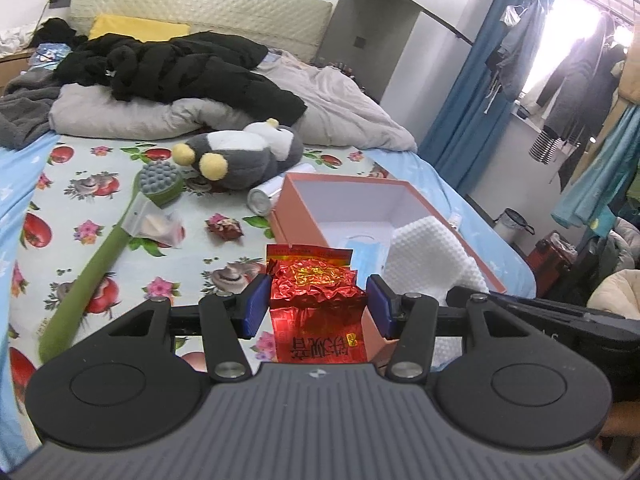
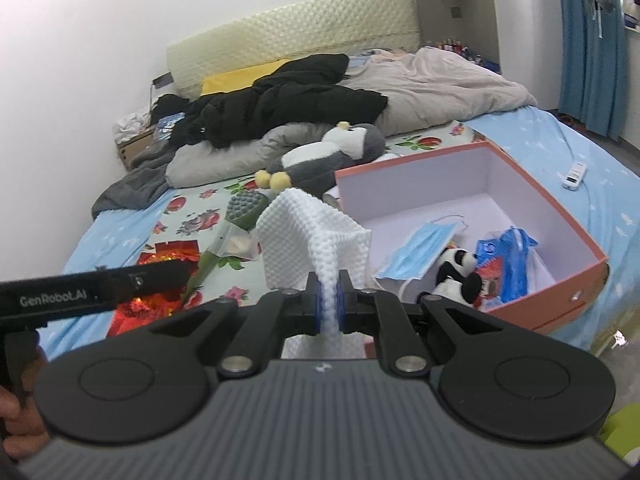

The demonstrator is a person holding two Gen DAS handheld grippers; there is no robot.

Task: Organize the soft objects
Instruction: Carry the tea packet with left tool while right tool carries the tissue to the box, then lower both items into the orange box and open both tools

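Foil caught our eye first: the left gripper [image 1: 316,304] had the red foil packet [image 1: 318,300] between its blue pads, though a sliver of daylight showed beside the pad at three o'clock, so we could not tell whether the jaws truly pinched it or only flanked it. The packet hung off the flowered bedsheet [image 1: 80,200], at about nine o'clock from the orange box [image 1: 296,220].

Our right gripper [image 2: 328,304] was clenched tight on the white dimpled cloth [image 2: 312,232], which bunched between the pads and fanned out above them toward twelve o'clock. The cloth floated just at the box's [image 2: 552,288] near left corner, not yet inside it.

Inside the box already lay a blue face mask [image 2: 420,248], a small panda plush [image 2: 456,272] and a blue plastic pack [image 2: 508,264]. Out on the sheet, at eleven o'clock from the box, the grey penguin plush [image 2: 332,156] and a green long-handled brush [image 1: 100,248] waited, with a smaller red wrapper [image 1: 224,226] between brush and box.

We judged ourselves mid-carry, both loads bound for the box. Next, the right hand needed to travel toward two o'clock over the rim, lower the cloth onto bare floor beside the mask, and let go; the packet would follow, its grip checked first, since crinkled foil slips easily.
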